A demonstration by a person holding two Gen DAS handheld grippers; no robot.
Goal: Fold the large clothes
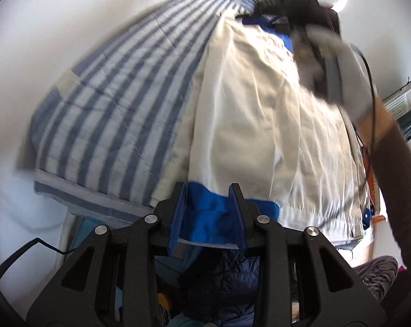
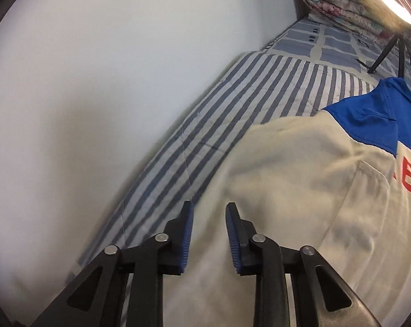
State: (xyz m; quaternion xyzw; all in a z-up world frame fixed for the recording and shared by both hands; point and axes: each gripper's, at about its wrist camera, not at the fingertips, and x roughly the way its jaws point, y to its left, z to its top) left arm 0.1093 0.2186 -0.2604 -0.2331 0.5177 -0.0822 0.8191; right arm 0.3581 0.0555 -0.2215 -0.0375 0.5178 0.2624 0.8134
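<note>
A: Left wrist view. Background: white wall (image 1: 77, 41), bed under blue-and-white striped quilt (image 1: 118, 103). Position of garment?

B: Cream jacket (image 1: 260, 125) spread on quilt, lengthwise away from camera. Blue hem band (image 1: 213, 218) at near end, bunched between fingers of left gripper (image 1: 209, 212). Jaws partly closed, pads pressing on hem. Near end lifted off bed edge.

A: Other items?

B: Right gripper (image 1: 325, 62) blurred above far end of jacket, held in gloved hand (image 1: 352, 87); dark sleeve (image 1: 396, 177) at right edge. Dark quilted garment (image 1: 227, 280) below the fingers.

A: Right wrist view. Same wall (image 2: 82, 95), same quilt (image 2: 211, 125). State of claw?

B: Right gripper (image 2: 208, 234) narrowly open, nothing gripped. Cream fabric (image 2: 287, 190) below and beyond, clear of pads. Blue shoulder panel (image 2: 374, 120) farther off; red lettering (image 2: 410, 185) cut by right edge. Rolled floral bedding (image 2: 341, 2) at head of bed; black tripod legs (image 2: 382, 54) standing on quilt.
</note>
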